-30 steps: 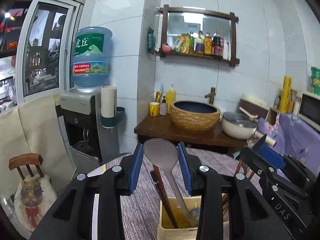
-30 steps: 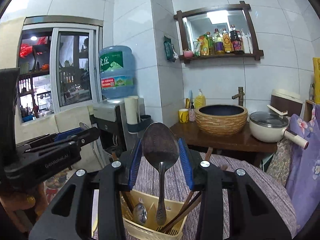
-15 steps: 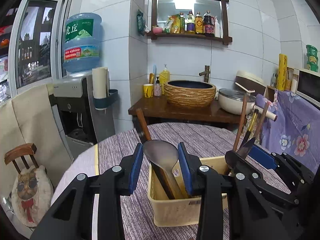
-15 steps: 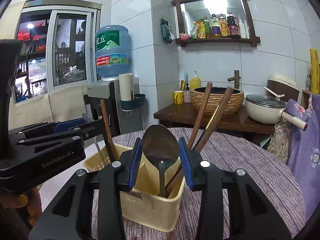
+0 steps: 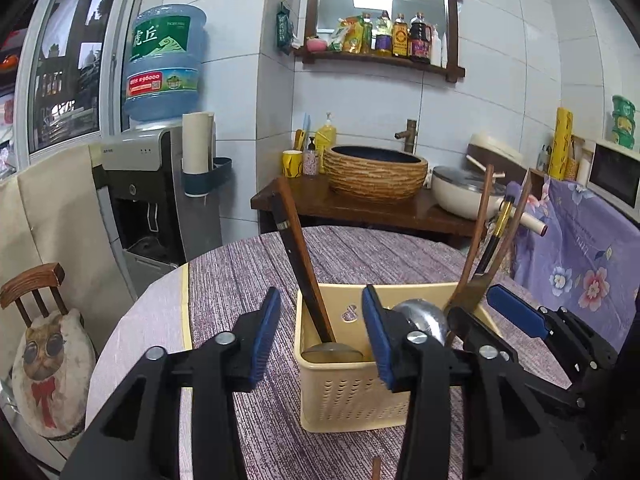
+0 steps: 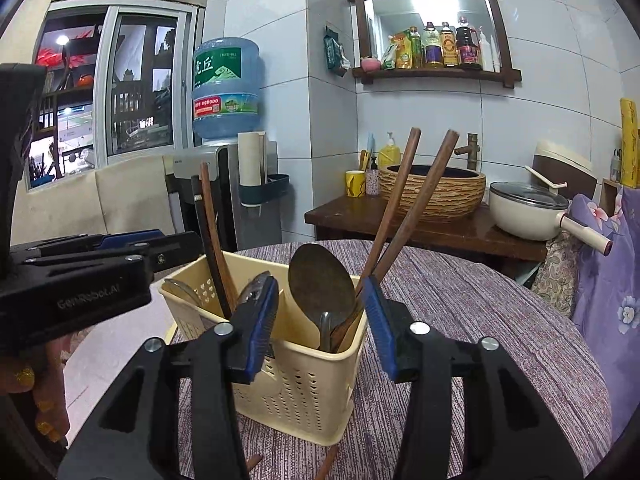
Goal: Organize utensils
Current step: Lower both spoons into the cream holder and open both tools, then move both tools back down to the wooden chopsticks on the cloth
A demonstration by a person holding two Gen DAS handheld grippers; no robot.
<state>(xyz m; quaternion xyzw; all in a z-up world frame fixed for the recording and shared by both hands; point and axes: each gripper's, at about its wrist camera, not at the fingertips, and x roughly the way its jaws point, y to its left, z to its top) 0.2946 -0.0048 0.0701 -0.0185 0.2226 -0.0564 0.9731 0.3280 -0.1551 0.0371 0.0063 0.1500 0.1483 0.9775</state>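
A cream perforated utensil basket (image 5: pixel 344 396) (image 6: pixel 304 384) stands on the round table with the purple striped cloth (image 5: pixel 352 252). It holds a wooden-handled ladle (image 5: pixel 304 264), metal spoons (image 5: pixel 424 320) (image 6: pixel 320 284) and brown chopsticks (image 6: pixel 404 204). My left gripper (image 5: pixel 322 336) is open and empty at the basket's near left corner. My right gripper (image 6: pixel 320 324) is open, with the large metal spoon standing in the basket between its fingers. The left gripper's body (image 6: pixel 80 280) shows at left in the right wrist view, the right gripper (image 5: pixel 520 320) at right in the left wrist view.
A wooden side table (image 5: pixel 360 208) with a woven basin (image 5: pixel 376 172) and a white pot (image 5: pixel 464 196) stands behind the table. A water dispenser (image 5: pixel 156 184) is at the left. A purple floral cloth (image 5: pixel 580 248) hangs at the right. Two stick ends (image 6: pixel 328 460) lie before the basket.
Both grippers have opened and let go of their spoons, which now stand in the basket. Both grippers have dropped lower, close to the basket.
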